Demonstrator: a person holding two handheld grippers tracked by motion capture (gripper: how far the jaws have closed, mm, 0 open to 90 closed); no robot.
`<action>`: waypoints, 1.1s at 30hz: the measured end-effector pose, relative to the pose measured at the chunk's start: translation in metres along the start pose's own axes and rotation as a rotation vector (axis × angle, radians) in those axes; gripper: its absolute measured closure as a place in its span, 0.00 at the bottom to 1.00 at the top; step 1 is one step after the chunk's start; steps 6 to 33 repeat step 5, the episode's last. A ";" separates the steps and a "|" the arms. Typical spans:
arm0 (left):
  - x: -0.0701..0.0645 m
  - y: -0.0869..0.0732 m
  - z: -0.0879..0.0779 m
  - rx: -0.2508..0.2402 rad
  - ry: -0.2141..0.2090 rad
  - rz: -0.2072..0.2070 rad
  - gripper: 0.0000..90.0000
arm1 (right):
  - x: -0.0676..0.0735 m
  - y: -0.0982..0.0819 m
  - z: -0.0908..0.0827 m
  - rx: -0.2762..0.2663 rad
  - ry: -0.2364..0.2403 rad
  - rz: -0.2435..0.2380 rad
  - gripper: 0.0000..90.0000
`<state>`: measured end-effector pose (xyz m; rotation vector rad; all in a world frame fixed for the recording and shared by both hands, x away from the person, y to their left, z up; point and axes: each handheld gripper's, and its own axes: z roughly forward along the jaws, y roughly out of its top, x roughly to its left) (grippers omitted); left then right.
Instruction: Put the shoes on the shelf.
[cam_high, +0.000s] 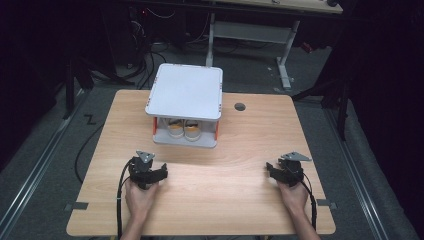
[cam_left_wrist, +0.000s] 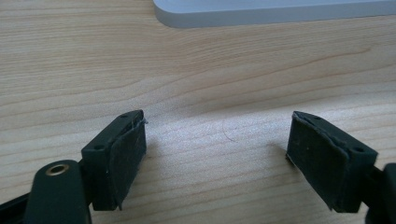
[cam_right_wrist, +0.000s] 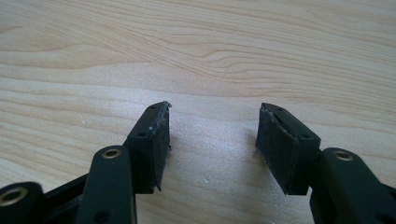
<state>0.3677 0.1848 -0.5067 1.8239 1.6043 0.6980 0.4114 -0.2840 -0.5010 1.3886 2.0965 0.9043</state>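
Note:
A small white two-level shelf with orange posts stands at the back middle of the wooden table. A pair of white and yellow shoes sits on its lower level, toes toward me. My left gripper rests on the table at the front left, open with nothing between its jaws; in the left gripper view the shelf's base edge lies ahead. My right gripper rests at the front right, also open and empty.
A round cable hole sits in the tabletop right of the shelf. Bare wood stretches between the grippers and the shelf. Another desk frame and cables stand on the dark floor behind the table.

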 end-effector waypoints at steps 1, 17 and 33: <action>0.000 0.000 0.000 0.000 0.000 0.000 0.22 | 0.000 0.000 0.000 0.000 0.000 0.000 0.49; 0.000 0.000 0.000 -0.001 -0.002 0.000 0.23 | 0.000 0.000 0.000 0.000 0.001 0.000 0.49; 0.000 0.000 0.000 -0.001 -0.002 0.000 0.23 | 0.000 0.000 0.000 0.000 0.001 0.000 0.49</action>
